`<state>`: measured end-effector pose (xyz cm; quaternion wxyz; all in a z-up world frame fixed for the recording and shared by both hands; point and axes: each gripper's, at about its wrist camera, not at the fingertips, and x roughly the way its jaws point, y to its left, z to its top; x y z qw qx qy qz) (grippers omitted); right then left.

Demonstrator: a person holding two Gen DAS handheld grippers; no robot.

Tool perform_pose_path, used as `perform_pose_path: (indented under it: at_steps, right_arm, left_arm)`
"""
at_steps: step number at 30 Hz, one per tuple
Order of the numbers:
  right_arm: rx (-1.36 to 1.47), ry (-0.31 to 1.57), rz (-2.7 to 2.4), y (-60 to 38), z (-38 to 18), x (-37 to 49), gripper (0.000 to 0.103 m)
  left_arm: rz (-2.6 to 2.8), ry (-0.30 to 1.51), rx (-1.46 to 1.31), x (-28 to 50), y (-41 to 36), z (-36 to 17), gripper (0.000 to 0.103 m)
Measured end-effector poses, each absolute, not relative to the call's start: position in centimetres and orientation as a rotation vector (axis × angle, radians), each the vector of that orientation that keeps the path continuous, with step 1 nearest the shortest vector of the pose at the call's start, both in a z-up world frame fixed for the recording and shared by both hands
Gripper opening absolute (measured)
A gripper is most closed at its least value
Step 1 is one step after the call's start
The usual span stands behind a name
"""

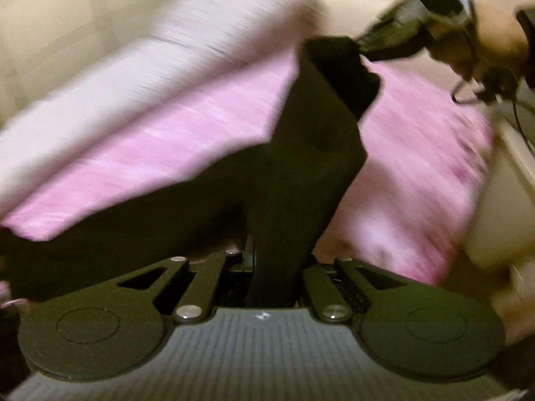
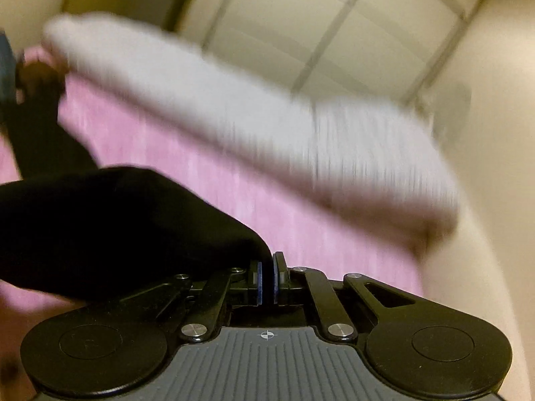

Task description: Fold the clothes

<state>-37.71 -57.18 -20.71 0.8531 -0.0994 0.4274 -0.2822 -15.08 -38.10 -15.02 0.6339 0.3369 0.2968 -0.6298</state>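
Clearly the black garment point(image 1: 301, 153) hung limp between our grippers above the pink sheet point(image 1: 187, 123), soft, light and prone to sag, so we judged corners or a hem the best places to hold it. Our left gripper point(image 1: 271, 267) was clamped tight on one end, our right gripper point(image 2: 266, 280) pinched nearly closed on another edge, a white pillow point(image 2: 267, 123) lying beyond

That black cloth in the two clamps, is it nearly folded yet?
No finished fold shows. In hand: the left gripper and the right gripper are both shut on the black fabric garment, which hangs stretched between them above the pink bedspread. Left: laying it down and all the folding. The blur hides finer detail.
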Motion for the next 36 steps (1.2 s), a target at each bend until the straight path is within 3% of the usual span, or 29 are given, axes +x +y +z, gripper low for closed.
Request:
perform_pose_path:
  at_steps: [6,10,12,15,17,30,36]
  right_arm:
    - [-0.081,1.201,-0.562,-51.9,-28.2,-45.5,0.007]
    - [0.028,1.331,-0.586,-49.1,-29.9,-48.7,0.009]
    - [0.08,1.35,-0.63,-48.6,-29.7,-50.2,0.015]
    - [0.165,1.322,-0.711,-49.2,-29.4,-50.7,0.043]
    - [0.229,1.279,-0.758,-50.6,-29.1,-49.5,0.047]
    - [0.298,1.059,-0.634,-62.0,-28.7,-40.9,0.053]
    - [0.241,1.014,-0.383,-66.9,-31.5,-33.7,0.056]
  left_arm:
    - [-1.623,0.813,0.941,-18.3,-36.9,-20.2,0.011]
    - [-1.706,0.91,0.924,-18.2,-36.2,-20.7,0.021]
    - [-1.737,0.927,0.902,-15.9,-37.7,-19.9,0.021]
    - [-1.78,0.924,0.877,-12.5,-39.1,-18.5,0.021]
    - [-1.811,0.915,0.887,-10.8,-40.1,-17.2,0.023]
    - [-1.864,0.884,1.248,-8.6,-43.3,-11.6,0.027]
    - [-1.563,0.939,1.423,-8.3,-43.3,-11.7,0.047]
